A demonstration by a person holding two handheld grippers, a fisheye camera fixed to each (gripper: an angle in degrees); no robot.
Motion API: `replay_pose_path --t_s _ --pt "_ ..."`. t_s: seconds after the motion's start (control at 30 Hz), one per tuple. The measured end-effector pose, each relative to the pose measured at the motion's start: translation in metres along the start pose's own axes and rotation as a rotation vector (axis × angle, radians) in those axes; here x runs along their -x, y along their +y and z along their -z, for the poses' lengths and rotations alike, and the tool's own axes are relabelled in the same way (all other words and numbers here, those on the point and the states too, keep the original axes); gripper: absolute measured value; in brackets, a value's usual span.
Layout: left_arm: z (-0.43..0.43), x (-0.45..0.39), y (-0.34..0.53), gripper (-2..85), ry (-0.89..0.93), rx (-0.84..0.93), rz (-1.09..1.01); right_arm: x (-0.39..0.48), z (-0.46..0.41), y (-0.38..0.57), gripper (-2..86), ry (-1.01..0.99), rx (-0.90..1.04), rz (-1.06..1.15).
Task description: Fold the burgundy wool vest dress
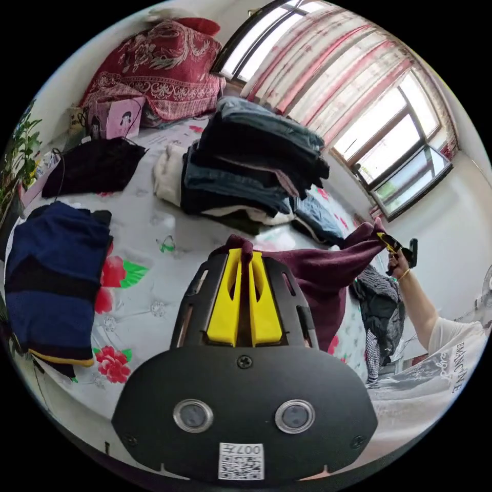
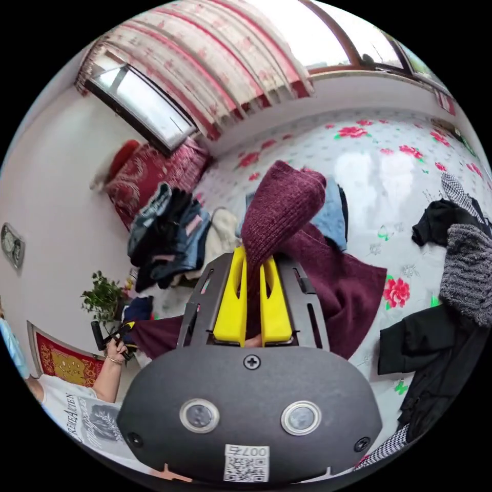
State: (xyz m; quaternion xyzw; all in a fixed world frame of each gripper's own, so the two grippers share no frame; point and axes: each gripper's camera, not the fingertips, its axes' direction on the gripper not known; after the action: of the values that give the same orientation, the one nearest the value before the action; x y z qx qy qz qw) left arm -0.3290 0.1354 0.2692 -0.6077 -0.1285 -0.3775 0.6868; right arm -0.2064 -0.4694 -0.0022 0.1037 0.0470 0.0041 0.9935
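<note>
Legible text, left gripper view: black capital lettering on the person's white short-sleeved T-shirt (image 1: 456, 353), partly readable, ending "...ANCIPNE" or similar; uncertain.

Right gripper view: same white T-shirt (image 2: 77, 410), black capitals approximately "REDEATIEN"; distorted by fisheye, reading not reliable.

**Bed and its load**

The bed (image 1: 148, 266) wears a white sheet with red flowers. Near the middle sits a stack of folded jeans and dark clothes (image 1: 251, 164), a cream garment (image 1: 166, 177) touching it. A navy pile (image 1: 51, 277) lies at one edge, a black garment (image 1: 95, 164) nearby. A red patterned blanket (image 1: 159, 66) sits at the far end. A grey knit (image 2: 469, 266) and black clothes (image 2: 435, 348) lie at another edge.
</note>
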Motion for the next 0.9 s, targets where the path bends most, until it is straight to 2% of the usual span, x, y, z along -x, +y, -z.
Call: replay_pose_path --t_s 0.07,0.1,0.23,0.3,0.4,0.43,0.5,0.57,0.67,0.83,0.9 --pt "0.078 -0.025 -0.02 -0.8 0.071 -0.285 -0.102 0.013 0.09 -0.003 0.4 -0.037 -0.132 0.054" --pt "0.112 -0.032 -0.021 -0.8 0.115 -0.371 -0.139 0.022 0.144 0.003 0.3 -0.06 -0.202 0.09" --pt "0.16 -0.049 0.001 -0.8 0.083 -0.377 -0.226 0.037 0.282 0.065 0.1 -0.141 -0.337 0.221" --pt "0.165 -0.047 0.033 -0.7 0.033 -0.34 -0.219 0.029 0.311 0.105 0.2 -0.141 -0.34 0.213" --pt "0.159 -0.025 0.069 -0.4 0.011 -0.292 -0.146 -0.005 0.321 0.181 0.5 0.018 -0.276 0.139" --pt "0.15 -0.012 0.089 0.0 -0.052 -0.245 -0.115 -0.028 0.313 0.215 0.7 0.067 -0.233 0.07" --pt "0.116 0.03 0.124 1.2 -0.108 -0.042 0.043 -0.072 0.291 0.27 1.3 0.101 -0.146 -0.065" --pt "0.095 0.063 0.154 3.9 -0.15 0.083 0.208 -0.118 0.265 0.326 2.3 0.134 -0.035 -0.267" --pt "0.089 0.093 0.196 6.0 -0.206 0.17 0.393 -0.148 0.242 0.4 4.6 0.204 0.065 -0.437" --pt "0.088 0.069 0.198 6.7 -0.311 0.233 0.279 -0.146 0.251 0.412 7.5 0.32 0.082 -0.458" --pt "0.069 0.047 0.187 6.6 -0.256 0.272 0.176 -0.148 0.25 0.394 8.2 0.352 0.102 -0.431"
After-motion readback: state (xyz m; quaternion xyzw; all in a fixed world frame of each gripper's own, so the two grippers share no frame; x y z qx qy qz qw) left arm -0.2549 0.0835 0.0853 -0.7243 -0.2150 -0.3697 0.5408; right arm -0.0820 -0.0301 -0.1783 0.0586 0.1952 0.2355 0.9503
